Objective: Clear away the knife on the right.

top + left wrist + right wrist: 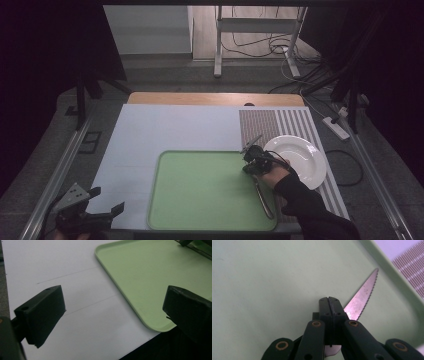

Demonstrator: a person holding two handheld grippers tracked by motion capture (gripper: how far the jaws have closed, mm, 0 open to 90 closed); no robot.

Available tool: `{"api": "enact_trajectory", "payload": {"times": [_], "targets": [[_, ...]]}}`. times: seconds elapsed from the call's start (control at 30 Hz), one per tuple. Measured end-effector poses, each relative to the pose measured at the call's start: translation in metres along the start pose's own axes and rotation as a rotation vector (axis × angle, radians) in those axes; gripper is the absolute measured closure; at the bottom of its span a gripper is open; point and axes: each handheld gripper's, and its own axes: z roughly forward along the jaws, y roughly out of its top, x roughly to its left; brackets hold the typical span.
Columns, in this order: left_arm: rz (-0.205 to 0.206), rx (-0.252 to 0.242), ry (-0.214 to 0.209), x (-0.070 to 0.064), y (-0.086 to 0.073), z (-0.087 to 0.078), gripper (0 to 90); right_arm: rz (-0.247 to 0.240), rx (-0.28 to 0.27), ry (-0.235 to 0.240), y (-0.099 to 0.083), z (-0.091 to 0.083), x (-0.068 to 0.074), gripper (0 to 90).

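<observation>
The right gripper [252, 159] sat over the far right part of the pale green rectangular plastic tray [200, 190], near the tray's right rim. In the right gripper view its jaws were pressed together on a serrated steel knife [362, 298] — the blade passed between them and pointed up and to the right, tip toward the tray rim. In the high view the knife tip [252, 142] stood out beyond the gripper toward the tray's far edge, tilted upward. Whether the blade touched the tray surface could not be told.

A second long metal utensil [263, 200] lay inside the tray along its right rim, nearer the person than the right gripper and partly under the dark sleeve [310, 210]; its type was unclear.

A round white ceramic plate [300, 159] rested just right of the tray on a striped grey placemat [280, 122].

The left gripper [107, 200] hovered off the tray's near left corner, over the white worktop [165, 125] — jaws wide apart, nothing between them. The left gripper view confirmed this, with the tray's corner [150, 325] between the two jaw tips.
</observation>
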Motion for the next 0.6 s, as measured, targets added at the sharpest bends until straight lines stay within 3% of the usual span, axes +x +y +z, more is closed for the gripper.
{"api": "enact_trajectory", "payload": {"times": [0.3,0.6], "targets": [[0.0,0.0,0.0,0.0,0.0,0.0,4.2,0.036,0.019,-0.023,-0.016,-0.009,-0.01,90.0],[-0.001,-0.001,-0.001,0.0,0.0,0.0,4.1,0.076,0.003,0.0,-0.017,-0.013,-0.013,86.6]]}}
